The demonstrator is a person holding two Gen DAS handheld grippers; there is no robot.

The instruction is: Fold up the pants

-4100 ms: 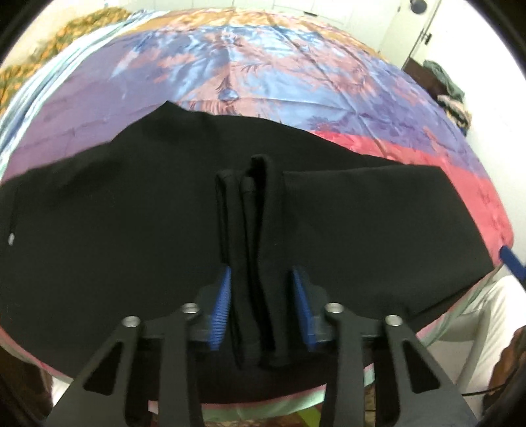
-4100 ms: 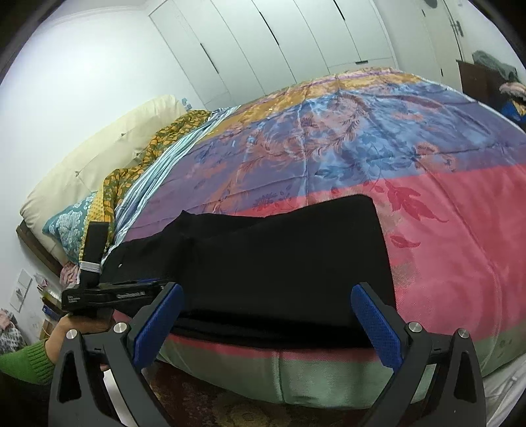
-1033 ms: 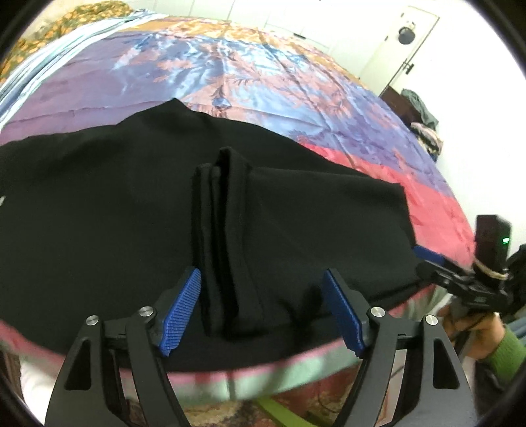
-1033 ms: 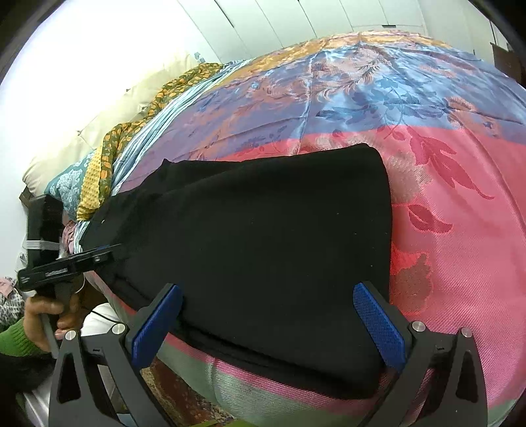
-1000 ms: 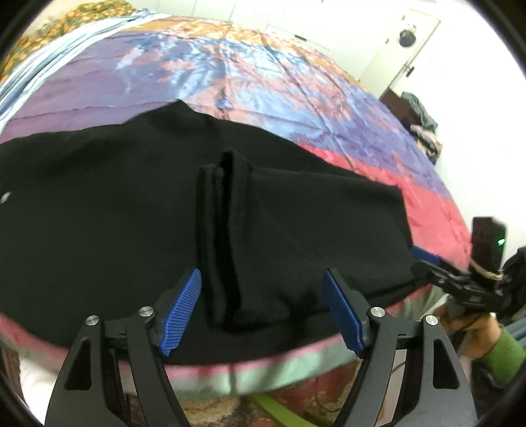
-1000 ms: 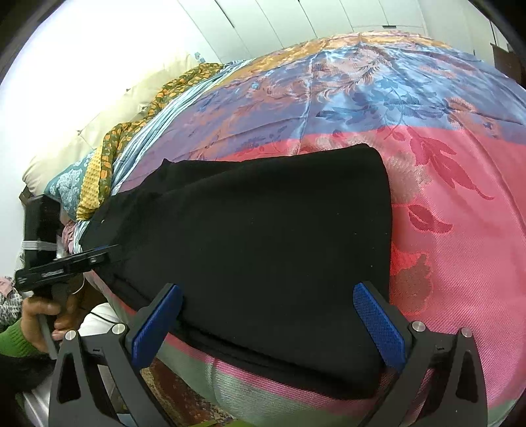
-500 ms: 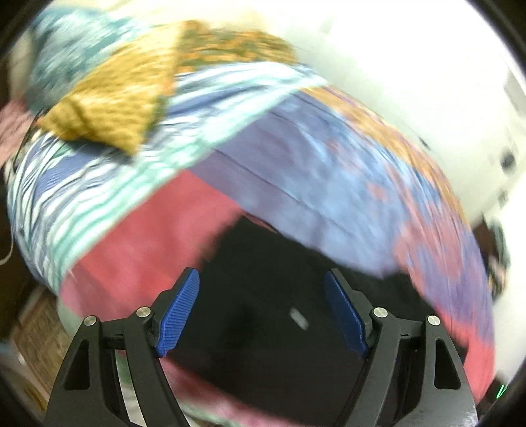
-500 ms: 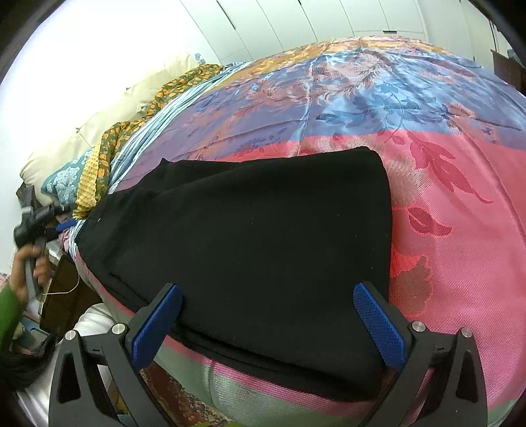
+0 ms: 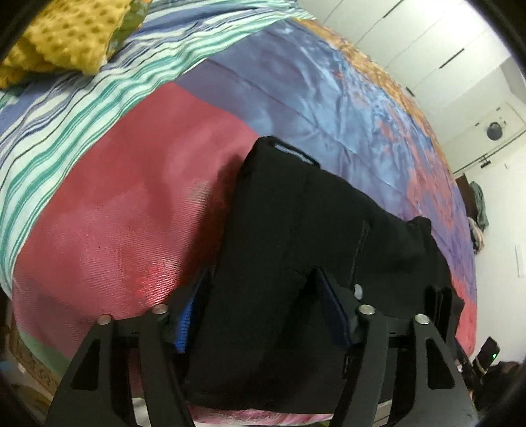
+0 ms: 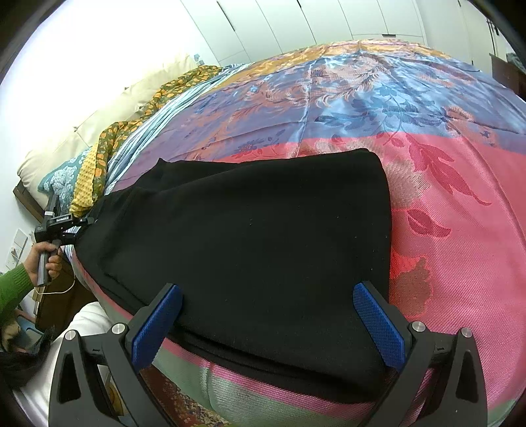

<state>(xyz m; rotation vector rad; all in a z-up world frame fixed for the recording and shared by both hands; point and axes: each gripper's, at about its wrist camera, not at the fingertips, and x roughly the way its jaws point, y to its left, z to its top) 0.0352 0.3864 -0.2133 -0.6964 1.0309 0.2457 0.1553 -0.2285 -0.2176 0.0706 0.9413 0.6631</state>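
Note:
Black pants [image 9: 312, 213] lie folded lengthwise along the near edge of the bed. My left gripper [image 9: 259, 312] is at their waistband end, pointing steeply down. Its jaws are closing with a thick bunch of black fabric between the blue pads [image 9: 185, 318], and I see no firm pinch. In the right wrist view the same gripper [image 10: 62, 223] shows at the far left end of the pants [image 10: 246, 230], held by a hand [image 10: 46, 259] in a green sleeve. My right gripper [image 10: 268, 325] hangs open over the other end, its pads wide apart above the cloth.
The bedspread [image 10: 460, 197] is pink, blue and orange satin, and its edge drops off just below the pants. A yellow knitted blanket [image 9: 65, 36] and pillows [image 10: 98, 131] lie at the head of the bed. White wardrobe doors [image 10: 328, 19] stand behind.
My left gripper has swung from the middle of the pants to their waistband end, and its jaws have narrowed around the fabric. The right gripper has stayed where it was.

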